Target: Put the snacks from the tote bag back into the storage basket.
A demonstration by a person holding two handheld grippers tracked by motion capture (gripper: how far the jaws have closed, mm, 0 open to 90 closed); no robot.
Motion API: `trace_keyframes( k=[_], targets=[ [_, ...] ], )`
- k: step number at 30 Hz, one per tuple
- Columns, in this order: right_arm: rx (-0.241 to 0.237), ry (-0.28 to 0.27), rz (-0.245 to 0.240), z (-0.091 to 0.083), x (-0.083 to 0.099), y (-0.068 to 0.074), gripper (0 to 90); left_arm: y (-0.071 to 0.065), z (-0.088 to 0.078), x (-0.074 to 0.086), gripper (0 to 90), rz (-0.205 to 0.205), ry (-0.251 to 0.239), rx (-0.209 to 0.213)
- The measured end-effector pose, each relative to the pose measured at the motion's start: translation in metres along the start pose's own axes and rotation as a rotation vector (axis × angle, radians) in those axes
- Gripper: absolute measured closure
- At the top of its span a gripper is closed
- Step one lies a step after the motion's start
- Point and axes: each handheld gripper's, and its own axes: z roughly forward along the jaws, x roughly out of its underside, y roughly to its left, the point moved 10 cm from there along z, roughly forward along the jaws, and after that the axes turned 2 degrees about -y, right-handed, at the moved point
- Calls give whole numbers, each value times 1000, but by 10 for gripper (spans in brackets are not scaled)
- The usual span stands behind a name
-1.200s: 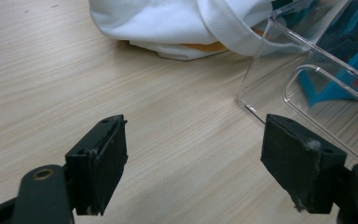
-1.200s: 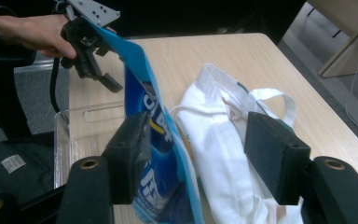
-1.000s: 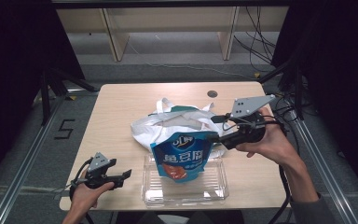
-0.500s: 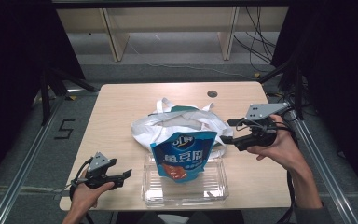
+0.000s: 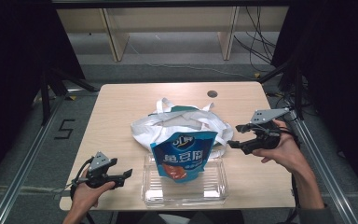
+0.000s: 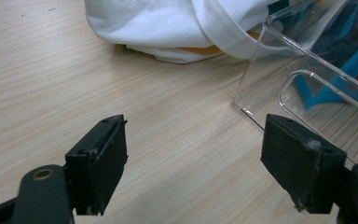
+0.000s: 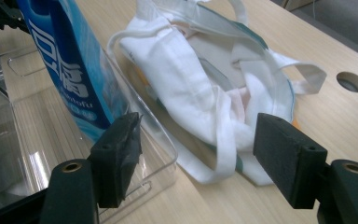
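Left tongs (image 5: 123, 177): you hold them at the lower left of the high view, low over the bench (image 5: 121, 112), jaws wide with bare wood between them; in the left gripper view the tongs (image 6: 193, 163) face the near corner of the clear box, which is cut off at the right edge.

Clear plastic box (image 5: 214, 191): lower centre of the high view, at the bench's near edge. Its walls are hard to make out against the wood; glare marks the floor. In the left gripper view the box (image 6: 279, 88) shows blue and red shapes through its wall, too distorted to read.

Blue snack pouch (image 5: 182, 156): it stands upright in the box, leaning towards the far wall; its foot is blurred by the plastic. In the right gripper view the pouch (image 7: 65, 65) is cut off at the top left.

White cloth bag (image 5: 182, 121): centre of the high view, just behind the box and touching it, crumpled, handles loose. What lies inside cannot be made out; the pouch hides its near side. In the right gripper view the bag (image 7: 205, 93) lies straight ahead.

Right tongs (image 5: 233, 135): middle right of the high view, just beside the bag's right end. Your tongs (image 7: 196, 149) have just been opening and stand wide; nothing is gripped.

Round hole (image 5: 212, 94): far side of the bench, behind the bag.
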Motion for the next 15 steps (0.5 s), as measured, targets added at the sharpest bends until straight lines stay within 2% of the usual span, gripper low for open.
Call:
trace_keyframes(
  k=[3,5,7,9,10,11,12,15],
  targets=[
    [-6,14,7,1,5,0,329,1,-1,0,219,-3,1,-11],
    [11,10,4,3,7,-3,325,1,-1,0,218,2,1,-11],
    [4,18,32,4,9,-2,325,1,-1,0,219,6,3,-9],
    [20,29,22,4,13,-7,320,0,0,-1,218,-6,-5,-10],
    [14,35,32,5,15,-7,320,2,0,-2,218,22,-4,-7],
    [29,21,37,6,16,-9,320,1,-1,-1,218,6,0,-7],
    [29,31,49,6,20,-10,319,1,-1,0,218,-1,-1,-7],
    [47,31,63,8,27,-10,315,1,-1,0,219,2,1,-11]
  ],
)
